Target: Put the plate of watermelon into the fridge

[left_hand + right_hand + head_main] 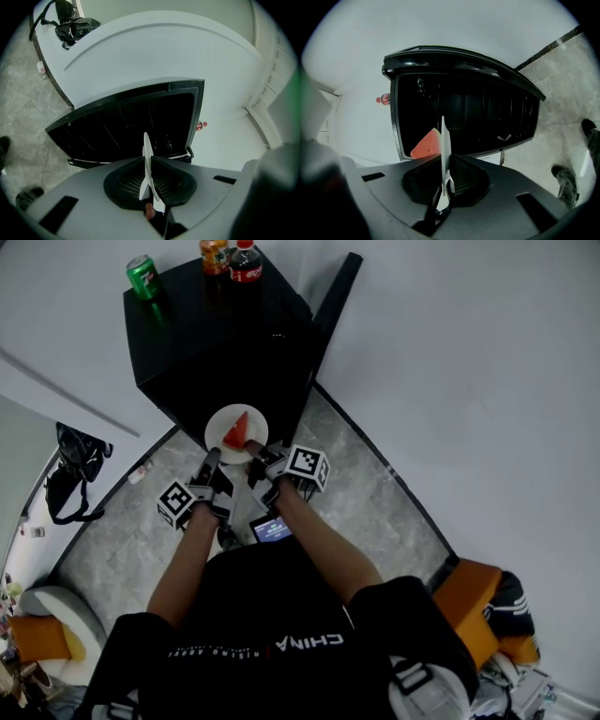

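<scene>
A white plate (236, 430) with a red watermelon wedge (235, 432) hangs in front of the small black fridge (220, 343). My left gripper (210, 459) is shut on the plate's near-left rim, my right gripper (254, 448) on its near-right rim. In the left gripper view the plate (148, 166) stands edge-on between the pads, the open fridge (126, 126) beyond. In the right gripper view the plate's edge (444, 157) is pinched, and the wedge (426, 144) shows to its left against the dark fridge interior (478, 117).
The fridge door (336, 292) stands swung open at the right. A green can (143, 277), an orange bottle (215, 255) and a cola bottle (247, 262) stand on the fridge top. A black bag (75, 470) lies on the floor at left. White walls flank the fridge.
</scene>
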{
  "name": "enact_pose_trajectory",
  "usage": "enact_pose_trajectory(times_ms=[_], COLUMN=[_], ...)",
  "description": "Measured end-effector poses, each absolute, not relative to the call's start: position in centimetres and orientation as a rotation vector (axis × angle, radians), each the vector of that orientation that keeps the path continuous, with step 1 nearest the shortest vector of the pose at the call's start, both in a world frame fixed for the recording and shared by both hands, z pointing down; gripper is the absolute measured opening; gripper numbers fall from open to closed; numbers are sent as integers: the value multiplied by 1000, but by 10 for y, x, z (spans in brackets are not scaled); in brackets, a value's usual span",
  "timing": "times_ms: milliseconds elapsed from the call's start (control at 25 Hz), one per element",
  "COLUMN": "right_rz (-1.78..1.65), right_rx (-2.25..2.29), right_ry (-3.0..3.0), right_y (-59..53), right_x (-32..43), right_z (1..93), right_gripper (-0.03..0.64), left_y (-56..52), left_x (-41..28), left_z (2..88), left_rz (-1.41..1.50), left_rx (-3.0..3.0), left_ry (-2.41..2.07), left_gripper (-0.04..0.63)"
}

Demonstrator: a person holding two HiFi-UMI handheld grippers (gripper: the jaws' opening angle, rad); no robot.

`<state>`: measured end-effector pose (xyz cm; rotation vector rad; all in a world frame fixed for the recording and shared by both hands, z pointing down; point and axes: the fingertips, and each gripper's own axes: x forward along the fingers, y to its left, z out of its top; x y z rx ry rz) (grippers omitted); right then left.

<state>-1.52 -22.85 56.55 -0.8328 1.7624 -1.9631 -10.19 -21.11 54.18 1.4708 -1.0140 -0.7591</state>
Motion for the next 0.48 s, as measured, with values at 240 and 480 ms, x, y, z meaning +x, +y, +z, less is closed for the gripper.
enact_pose_trajectory(times_ms=[240,480], right_rz=[-1984,-1981], right_rx=[-835,-857], right_ry=[1765,1817], right_y=[-244,-272], right_x=[-19,-21], right_z=[582,608], right_gripper=[29,29], left_y=[-223,-249], left_x=[-94,-98], left_z=[561,592], left_rz=[-754,-784], left_rx=[1431,1370], left_ry=[-996,-992], left_gripper=[25,25])
